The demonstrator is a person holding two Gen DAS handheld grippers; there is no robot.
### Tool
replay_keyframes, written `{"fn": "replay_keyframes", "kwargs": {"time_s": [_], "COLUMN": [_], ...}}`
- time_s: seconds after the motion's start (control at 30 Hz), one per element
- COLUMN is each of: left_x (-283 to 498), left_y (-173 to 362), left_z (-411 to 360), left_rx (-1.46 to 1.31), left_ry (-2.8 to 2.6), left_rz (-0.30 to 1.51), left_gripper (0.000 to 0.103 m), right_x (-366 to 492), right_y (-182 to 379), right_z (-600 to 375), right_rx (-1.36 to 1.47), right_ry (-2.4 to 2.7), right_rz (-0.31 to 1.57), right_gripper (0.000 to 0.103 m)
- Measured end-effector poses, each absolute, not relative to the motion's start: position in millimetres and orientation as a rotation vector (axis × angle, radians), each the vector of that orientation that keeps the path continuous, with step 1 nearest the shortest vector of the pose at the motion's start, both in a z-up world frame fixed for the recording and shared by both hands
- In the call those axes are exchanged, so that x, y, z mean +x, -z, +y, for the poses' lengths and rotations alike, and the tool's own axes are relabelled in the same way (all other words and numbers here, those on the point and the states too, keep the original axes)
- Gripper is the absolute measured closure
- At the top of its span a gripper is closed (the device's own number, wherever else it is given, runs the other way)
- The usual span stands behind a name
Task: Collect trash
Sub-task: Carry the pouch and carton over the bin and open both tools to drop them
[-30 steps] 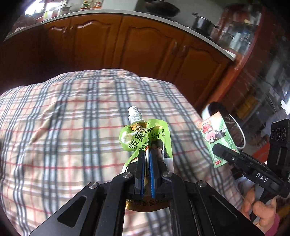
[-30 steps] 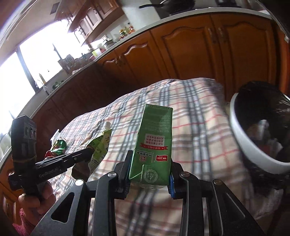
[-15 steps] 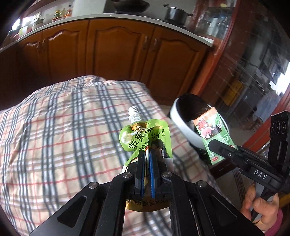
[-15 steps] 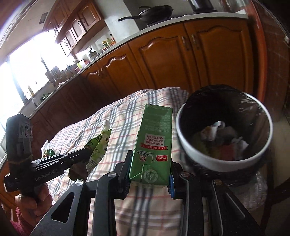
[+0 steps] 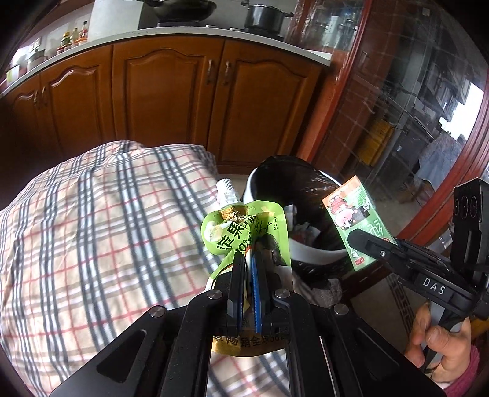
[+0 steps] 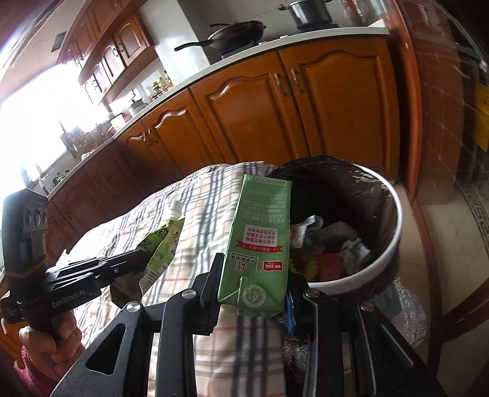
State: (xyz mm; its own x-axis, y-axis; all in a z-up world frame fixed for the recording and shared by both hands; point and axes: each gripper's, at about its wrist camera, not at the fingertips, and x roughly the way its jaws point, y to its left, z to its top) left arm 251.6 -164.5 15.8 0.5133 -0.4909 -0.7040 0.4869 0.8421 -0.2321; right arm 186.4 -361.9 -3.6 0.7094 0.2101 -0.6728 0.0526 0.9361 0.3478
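My left gripper (image 5: 248,259) is shut on a flat green drink pouch (image 5: 244,227) with a white screw cap, held over the edge of the plaid-covered table (image 5: 91,232). The same pouch (image 6: 163,241) shows in the right wrist view, clamped by the left gripper (image 6: 139,255). My right gripper (image 6: 253,293) is shut on a green drink carton (image 6: 259,244), which stands upright between its pads. That carton (image 5: 356,223) also appears at the right of the left wrist view. Just past both sits a white bin (image 6: 385,259) with a black liner, holding several pieces of trash.
Wooden kitchen cabinets (image 5: 171,97) run behind the table under a white counter with a wok and a pot (image 5: 262,18). A red-framed glass door (image 5: 412,116) stands to the right. A hand (image 5: 440,345) grips the right tool.
Both grippers have swung right across the table with their items. The bin, at the frame edge before, now lies directly ahead of them. Neither grip has changed.
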Motion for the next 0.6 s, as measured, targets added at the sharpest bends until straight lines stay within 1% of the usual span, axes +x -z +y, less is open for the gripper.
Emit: {"fn": "replay_keyframes", "kwargs": {"time_s": [0.6], "left_x": [277], "left_y": [-19], "left_z": [-217], "left_rx": [0.033], "left_ry": [0.633], "left_rz": [0.843], "left_gripper": [0.100], "right_x": [195], "right_y": [5], "right_z": [-402], "right_rx": [0.336], "right_ry": [-0.027], "right_rz": [0.815], "right_gripper": [0.071]}}
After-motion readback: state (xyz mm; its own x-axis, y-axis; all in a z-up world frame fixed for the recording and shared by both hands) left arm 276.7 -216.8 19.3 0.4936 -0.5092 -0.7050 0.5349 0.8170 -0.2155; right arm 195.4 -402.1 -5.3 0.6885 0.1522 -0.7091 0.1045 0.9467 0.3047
